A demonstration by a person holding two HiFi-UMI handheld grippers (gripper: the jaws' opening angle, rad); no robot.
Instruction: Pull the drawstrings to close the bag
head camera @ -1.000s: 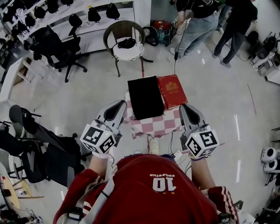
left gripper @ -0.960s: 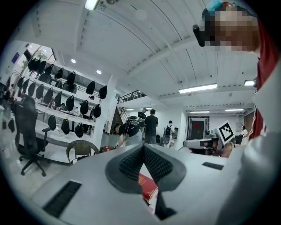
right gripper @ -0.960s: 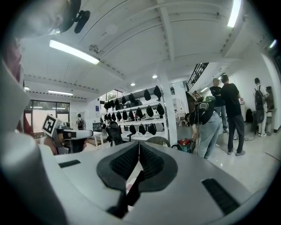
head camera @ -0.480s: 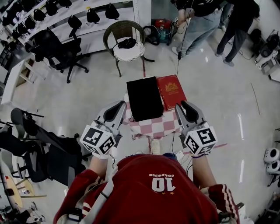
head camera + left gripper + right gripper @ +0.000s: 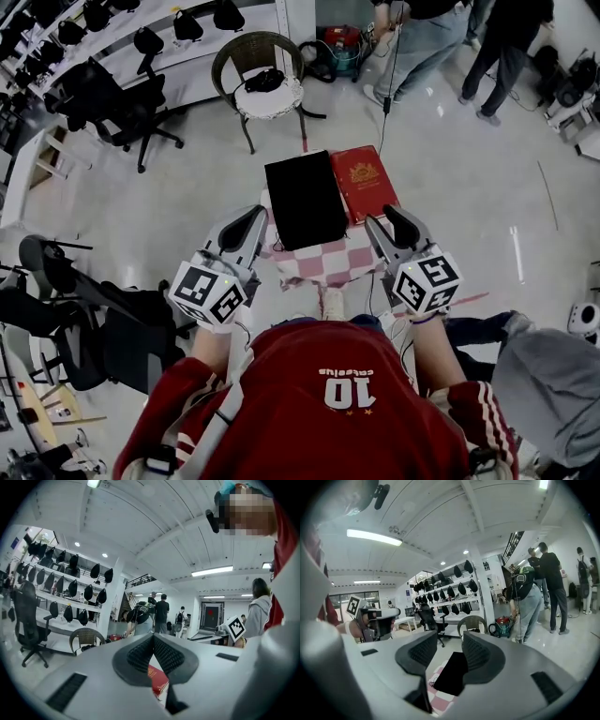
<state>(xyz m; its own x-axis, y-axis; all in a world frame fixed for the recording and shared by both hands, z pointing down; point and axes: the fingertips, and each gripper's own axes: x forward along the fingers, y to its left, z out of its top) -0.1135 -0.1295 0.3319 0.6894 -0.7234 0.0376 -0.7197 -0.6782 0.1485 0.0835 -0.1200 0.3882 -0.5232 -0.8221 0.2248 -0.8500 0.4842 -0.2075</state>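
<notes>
Lying flat on the checkered table (image 5: 323, 267), just left of the red book (image 5: 367, 180), the black bag (image 5: 305, 199) is sitting untouched while the right gripper (image 5: 388, 225), moving in at the near right corner, is just now spreading its empty jaws, probably for the drawstrings, and the left gripper (image 5: 249, 225) is staying clenched.

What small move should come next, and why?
Probably bring the right gripper down toward the near edge of the black bag: that gripper's jaws have just been opening, nothing between them, while the left gripper is shut and neither touches it.
</notes>
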